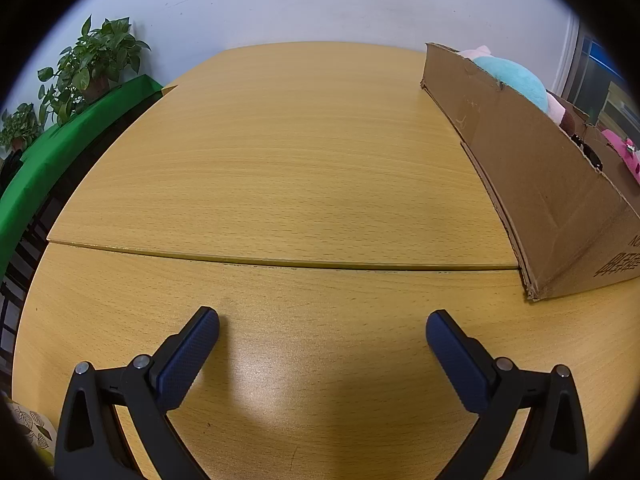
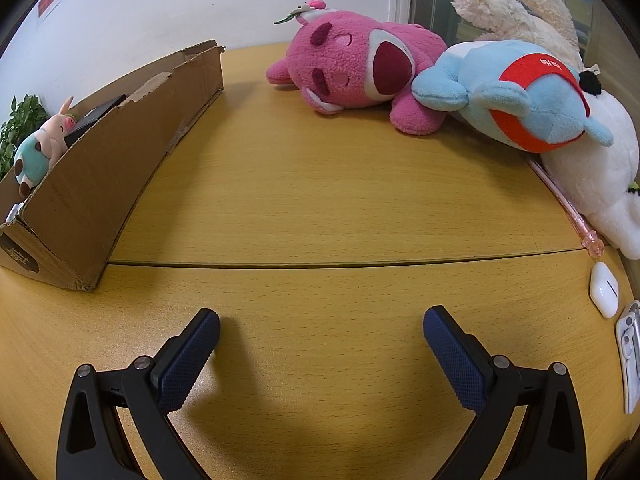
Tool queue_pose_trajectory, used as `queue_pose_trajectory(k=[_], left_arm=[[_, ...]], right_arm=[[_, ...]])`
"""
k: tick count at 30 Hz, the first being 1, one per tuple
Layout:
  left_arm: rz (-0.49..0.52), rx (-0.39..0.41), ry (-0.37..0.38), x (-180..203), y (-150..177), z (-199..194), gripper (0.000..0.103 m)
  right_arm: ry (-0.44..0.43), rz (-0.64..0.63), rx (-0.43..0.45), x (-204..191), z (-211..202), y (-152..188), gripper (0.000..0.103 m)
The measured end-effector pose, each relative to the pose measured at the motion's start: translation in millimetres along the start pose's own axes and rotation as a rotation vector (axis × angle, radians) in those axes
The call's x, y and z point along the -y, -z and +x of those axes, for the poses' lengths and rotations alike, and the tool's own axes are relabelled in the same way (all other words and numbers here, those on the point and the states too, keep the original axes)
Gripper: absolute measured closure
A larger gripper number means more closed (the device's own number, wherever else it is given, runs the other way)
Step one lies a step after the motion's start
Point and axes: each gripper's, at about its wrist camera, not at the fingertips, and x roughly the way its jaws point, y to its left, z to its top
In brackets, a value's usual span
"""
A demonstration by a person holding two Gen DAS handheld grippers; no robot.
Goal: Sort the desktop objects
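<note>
A cardboard box (image 1: pixel 532 168) stands on the wooden table at the right of the left wrist view and at the left of the right wrist view (image 2: pixel 100 184). A small plush (image 2: pixel 42 144) lies in it. A pink plush bear (image 2: pixel 352 64), a blue and red plush (image 2: pixel 520 96) and a white plush (image 2: pixel 592 176) lie on the table at the far right. My left gripper (image 1: pixel 322 326) is open and empty above bare table. My right gripper (image 2: pixel 321 324) is open and empty, short of the plush toys.
A pink pen (image 2: pixel 568 212), a white earbud case (image 2: pixel 605 288) and a white clip-like object (image 2: pixel 630 356) lie at the right table edge. Potted plants (image 1: pixel 96 60) stand on a green surface (image 1: pixel 60 152) past the left edge. A seam (image 1: pixel 280 262) crosses the table.
</note>
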Motion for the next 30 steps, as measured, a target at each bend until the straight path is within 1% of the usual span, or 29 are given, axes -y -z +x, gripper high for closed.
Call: queue_pose_trajectory(k=[30], left_arm=[[-0.004,0.005,-0.003,0.7,-3.0,9.1,0.0]], right_arm=[[-0.007,-0.007,-0.001,4.1,3.5,-2.1,0.0]])
